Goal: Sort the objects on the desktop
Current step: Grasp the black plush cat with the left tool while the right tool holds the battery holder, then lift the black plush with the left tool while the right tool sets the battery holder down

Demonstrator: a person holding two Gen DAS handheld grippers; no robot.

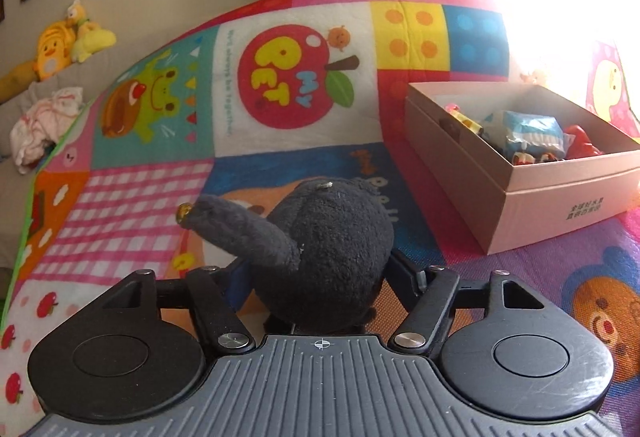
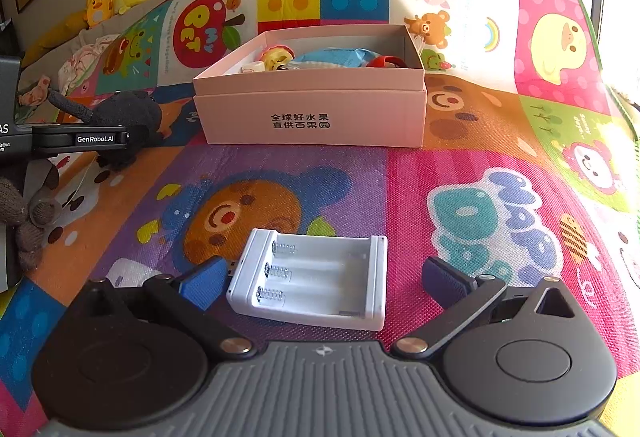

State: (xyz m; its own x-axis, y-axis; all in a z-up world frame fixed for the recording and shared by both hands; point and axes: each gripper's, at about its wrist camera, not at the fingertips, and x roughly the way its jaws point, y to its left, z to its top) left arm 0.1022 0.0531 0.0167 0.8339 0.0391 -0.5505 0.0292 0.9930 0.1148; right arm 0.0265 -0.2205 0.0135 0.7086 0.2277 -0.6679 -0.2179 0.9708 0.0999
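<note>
A dark grey plush toy [image 1: 320, 237] with a long tail-like limb fills the space between the jaws of my left gripper [image 1: 320, 273]. The pads press into its sides, so it is shut on the toy; the fingertips are mostly hidden behind the plush. The right wrist view shows the same gripper [image 2: 120, 133] and toy [image 2: 128, 113] left of the pink box [image 2: 312, 117]. My right gripper [image 2: 324, 281] stands open just above the mat. A white empty battery holder [image 2: 316, 277] lies between its blue pads [image 2: 204, 281], untouched.
The open pink box [image 1: 520, 197] holds a blue packet [image 1: 528, 133], a red toy and other small items. A colourful play mat [image 2: 480, 165] covers the surface. Yellow plush toys [image 1: 68, 37] and a crumpled cloth [image 1: 44, 125] lie on the sofa at the far left. A grey knitted toy [image 2: 24, 221] lies at the left edge.
</note>
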